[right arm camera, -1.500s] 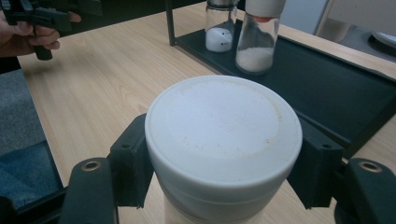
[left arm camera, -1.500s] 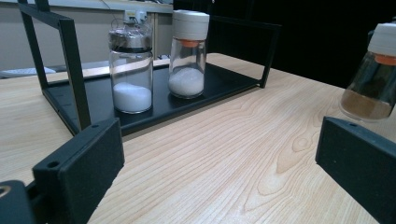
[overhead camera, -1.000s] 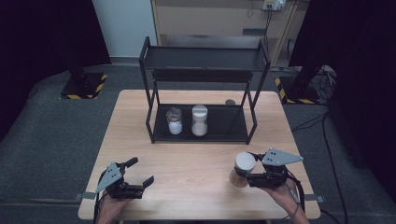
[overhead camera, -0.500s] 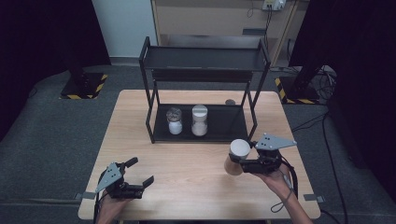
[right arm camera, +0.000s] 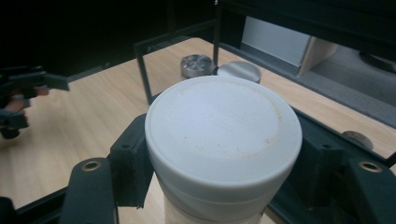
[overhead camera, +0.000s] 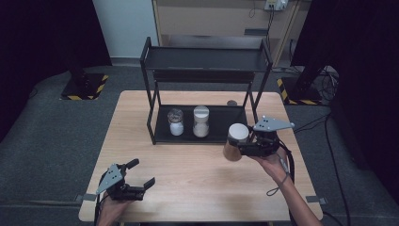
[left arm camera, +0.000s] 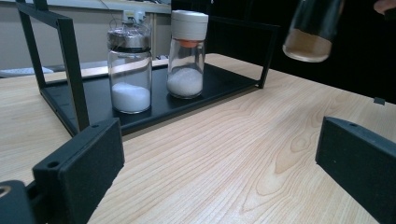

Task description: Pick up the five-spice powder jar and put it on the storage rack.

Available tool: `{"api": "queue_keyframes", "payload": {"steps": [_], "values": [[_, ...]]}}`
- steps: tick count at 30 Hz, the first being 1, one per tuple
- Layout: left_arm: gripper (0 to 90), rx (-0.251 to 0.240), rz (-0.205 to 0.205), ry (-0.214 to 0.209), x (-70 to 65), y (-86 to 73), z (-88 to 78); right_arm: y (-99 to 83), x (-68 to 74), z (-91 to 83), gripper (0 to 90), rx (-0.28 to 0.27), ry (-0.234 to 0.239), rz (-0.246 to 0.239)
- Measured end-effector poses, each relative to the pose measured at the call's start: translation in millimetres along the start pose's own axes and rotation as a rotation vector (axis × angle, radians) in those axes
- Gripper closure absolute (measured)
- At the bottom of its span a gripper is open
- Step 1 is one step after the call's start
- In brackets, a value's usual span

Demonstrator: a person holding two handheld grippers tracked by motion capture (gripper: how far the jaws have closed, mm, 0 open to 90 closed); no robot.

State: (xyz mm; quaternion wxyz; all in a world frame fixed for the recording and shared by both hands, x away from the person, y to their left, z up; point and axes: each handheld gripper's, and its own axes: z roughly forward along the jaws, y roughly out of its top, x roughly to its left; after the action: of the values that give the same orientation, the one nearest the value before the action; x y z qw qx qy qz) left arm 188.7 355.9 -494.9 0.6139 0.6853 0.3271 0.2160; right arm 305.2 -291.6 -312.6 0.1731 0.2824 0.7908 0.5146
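A jar with a white lid [overhead camera: 236, 139] and brownish contents hangs tilted above the table, just in front of the black rack's [overhead camera: 205, 60] right post. My right gripper [overhead camera: 241, 147] is shut on it; in the right gripper view the jaws clamp the jar's body below the white lid [right arm camera: 223, 124]. On the rack's lower shelf stand a silver-lidded jar [overhead camera: 175, 122] and a white-lidded jar [overhead camera: 201, 121], both part full of white powder. My left gripper [overhead camera: 140, 175] rests open near the table's front left, with nothing between its jaws [left arm camera: 219, 158]. From there the held jar [left arm camera: 309, 29] shows at the upper right.
The two-tier rack stands at the back middle of the wooden table [overhead camera: 197, 183]; its top shelf is bare. A small round dark object [overhead camera: 231, 102] lies on the table behind the rack's right side. Bare wood stretches between the two grippers.
My right gripper has lifted the white-lidded jar and carried it away from the front edge toward the rack's right post. The left gripper has stayed where it was.
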Motion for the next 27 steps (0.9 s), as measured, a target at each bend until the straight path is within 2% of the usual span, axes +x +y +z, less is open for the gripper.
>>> {"api": "queue_keyframes", "payload": {"steps": [10, 18, 27], "values": [[0.0, 0.001, 0.002, -0.002, 0.0, 0.2, 0.1, 16.8, -7.5, 18.3, 34.0, -0.001, -0.069, 0.014], [0.0, 0.000, 0.000, -0.003, 0.1, 0.1, 0.0, 21.9, -12.7, 30.4, 34.0, 0.003, -0.108, 0.032], [0.0, 0.001, -0.001, -0.002, 0.1, 0.1, -0.1, 28.6, -16.2, 44.9, 34.0, -0.010, -0.178, 0.054]]}}
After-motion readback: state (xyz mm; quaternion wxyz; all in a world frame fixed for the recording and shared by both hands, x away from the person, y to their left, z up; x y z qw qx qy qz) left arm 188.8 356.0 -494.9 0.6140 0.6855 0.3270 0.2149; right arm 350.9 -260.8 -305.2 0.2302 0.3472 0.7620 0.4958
